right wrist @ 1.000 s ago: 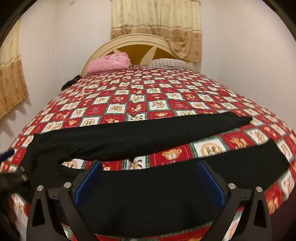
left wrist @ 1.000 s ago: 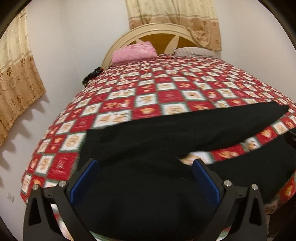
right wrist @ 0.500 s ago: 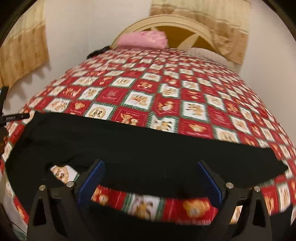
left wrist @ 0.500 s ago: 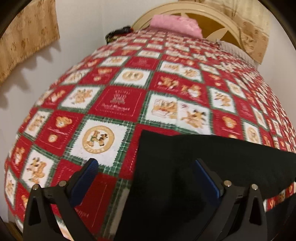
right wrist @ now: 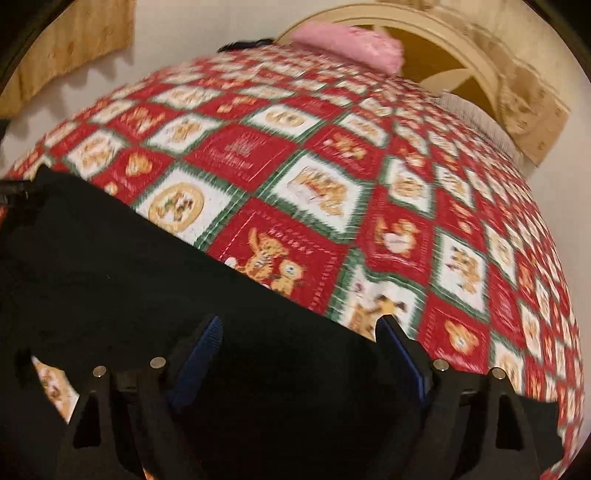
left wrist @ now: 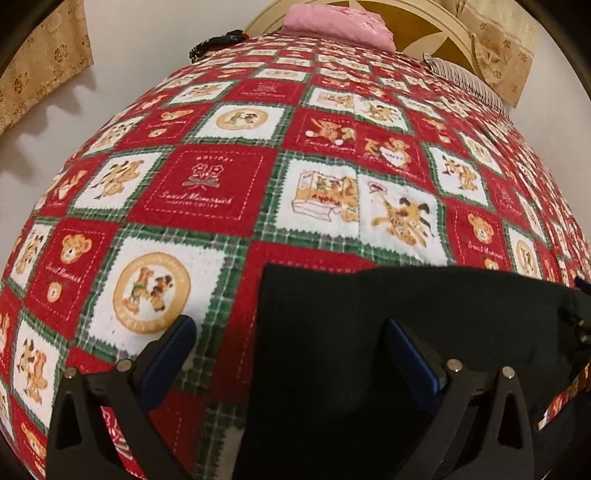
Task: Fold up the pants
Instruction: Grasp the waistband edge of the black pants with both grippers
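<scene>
Both claws, left (left wrist: pixel 288 328) and right (right wrist: pixel 299 325), gaped wide over black pants (left wrist: pixel 369 332) on the bed (left wrist: pixel 207 184); a shallow pinch risked dropping layers.

Both tongs (left wrist: pixel 288 328) (right wrist: pixel 299 328) are black, with blue ribbed pads (left wrist: pixel 168 354) and silver screws (left wrist: pixel 454 365).

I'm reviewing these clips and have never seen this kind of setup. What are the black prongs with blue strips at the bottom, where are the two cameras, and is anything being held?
The prongs are handheld two-finger grippers, one in each of a person's hands; no robot arm. Each picture comes from a fisheye camera on a gripper, looking along its fingers. The left gripper and right gripper are both open and hold nothing. Black pants lie on a bed's red patchwork quilt. A pink pillow sits by the headboard.
</scene>
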{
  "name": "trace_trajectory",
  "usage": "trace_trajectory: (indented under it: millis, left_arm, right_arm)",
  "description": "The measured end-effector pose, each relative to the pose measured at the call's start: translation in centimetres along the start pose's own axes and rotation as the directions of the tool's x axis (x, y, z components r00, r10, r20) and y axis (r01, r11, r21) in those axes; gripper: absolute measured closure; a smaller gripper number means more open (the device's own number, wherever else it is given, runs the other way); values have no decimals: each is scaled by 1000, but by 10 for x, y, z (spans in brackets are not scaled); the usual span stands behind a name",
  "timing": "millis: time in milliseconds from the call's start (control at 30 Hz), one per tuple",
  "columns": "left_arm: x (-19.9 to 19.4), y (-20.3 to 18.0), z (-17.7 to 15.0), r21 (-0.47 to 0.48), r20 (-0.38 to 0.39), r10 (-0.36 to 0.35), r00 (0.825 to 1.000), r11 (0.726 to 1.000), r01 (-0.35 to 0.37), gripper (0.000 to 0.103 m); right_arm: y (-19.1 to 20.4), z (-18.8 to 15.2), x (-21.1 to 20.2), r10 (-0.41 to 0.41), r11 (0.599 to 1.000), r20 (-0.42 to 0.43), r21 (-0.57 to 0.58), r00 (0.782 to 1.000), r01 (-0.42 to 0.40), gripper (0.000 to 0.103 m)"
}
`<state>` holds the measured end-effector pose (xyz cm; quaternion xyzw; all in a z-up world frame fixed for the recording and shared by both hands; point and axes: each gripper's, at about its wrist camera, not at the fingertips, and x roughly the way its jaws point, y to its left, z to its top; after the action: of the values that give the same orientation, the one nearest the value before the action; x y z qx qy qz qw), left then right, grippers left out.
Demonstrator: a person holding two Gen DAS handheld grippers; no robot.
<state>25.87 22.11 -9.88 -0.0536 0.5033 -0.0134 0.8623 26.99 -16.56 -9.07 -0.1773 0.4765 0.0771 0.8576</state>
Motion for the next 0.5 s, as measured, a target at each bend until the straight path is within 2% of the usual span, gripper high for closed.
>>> trace_trajectory:
  millis: [67,100,167,233,267,300,333,400,500]
  left_arm:
    - [2,-1,3,-4,0,-5,1000,1000,5,0]
    - [3,-2,5,0,5,-3,1000,1000,3,0]
    - [5,-5,5,14,16,11,1000,1000,-11,4]
    - [5,-9,7,38,38,19,999,999,-21,14]
    - [4,-11,8,43,45,9,999,999,-11,24]
    - [1,-12,10,43,49,-12,999,999,10,40]
    - [-1,-13,11,40,51,-38,998,999,36,49]
    - [-5,-17,13,30,46,-66,997,997,65,69]
    - [-15,-26,12,58,84,-48,995,997,43,81]
  right_arm:
    - [5,1,10,9,999,-19,-48,1000,-10,17]
    - [5,1,9,20,998,3,-60,1000,-20,20]
    - [5,2,9,70,995,8,-75,998,-69,40]
    - [5,2,7,165,983,-3,-80,986,-165,71]
    - [7,2,6,183,979,-6,-91,983,-183,76]
    - [12,2,3,183,977,-7,-114,983,-183,90]
    - [15,3,2,181,975,-10,-126,983,-181,96]
    - [18,2,-5,171,978,-4,-125,985,-170,101]
    - [14,1,-25,178,980,49,-99,983,-173,101]
